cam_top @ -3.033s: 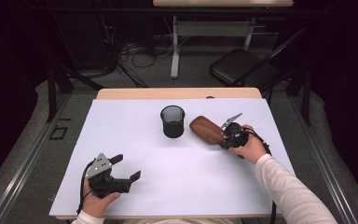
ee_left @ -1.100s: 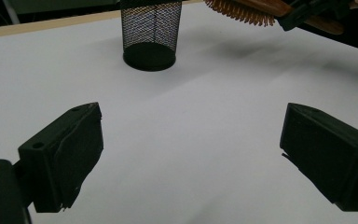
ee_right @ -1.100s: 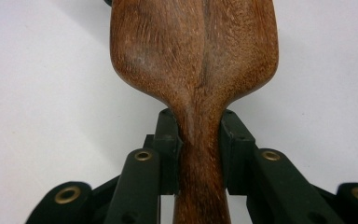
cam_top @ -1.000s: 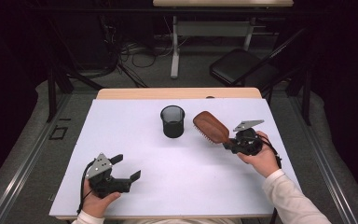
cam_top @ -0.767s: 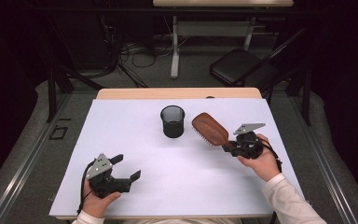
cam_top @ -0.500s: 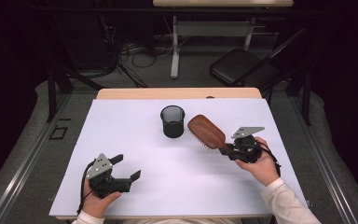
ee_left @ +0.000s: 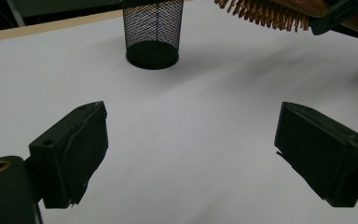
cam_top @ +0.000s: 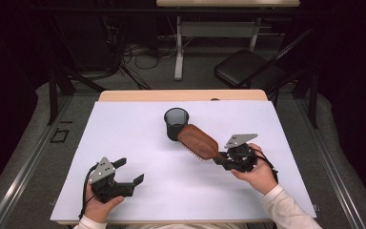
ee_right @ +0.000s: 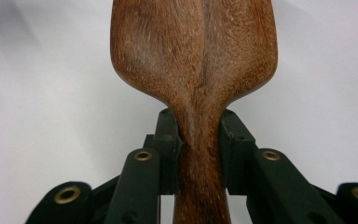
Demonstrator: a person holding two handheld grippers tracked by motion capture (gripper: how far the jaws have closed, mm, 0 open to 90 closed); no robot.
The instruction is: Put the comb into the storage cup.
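A brown wooden hairbrush [cam_top: 198, 141] hangs above the white table cover, bristles down, its head close to the black mesh cup [cam_top: 176, 122]. My right gripper [cam_top: 224, 161] is shut on the brush's handle [ee_right: 199, 154], with the wooden back [ee_right: 193, 46] facing the right gripper view. My left gripper [cam_top: 129, 172] rests near the table's front left, open, with nothing between its fingers [ee_left: 72, 154]. In the left gripper view the mesh cup [ee_left: 152, 32] stands ahead and the brush's bristles [ee_left: 261, 14] show at the top right.
The white cover [cam_top: 138, 138] spans the wooden table [cam_top: 181, 95]. Behind the table stand a black chair [cam_top: 248, 71] and a desk leg [cam_top: 177, 47] with cables on the floor.
My right gripper has carried the brush leftward and slightly toward the front, bringing its head next to the mesh cup. The left gripper has stayed put.
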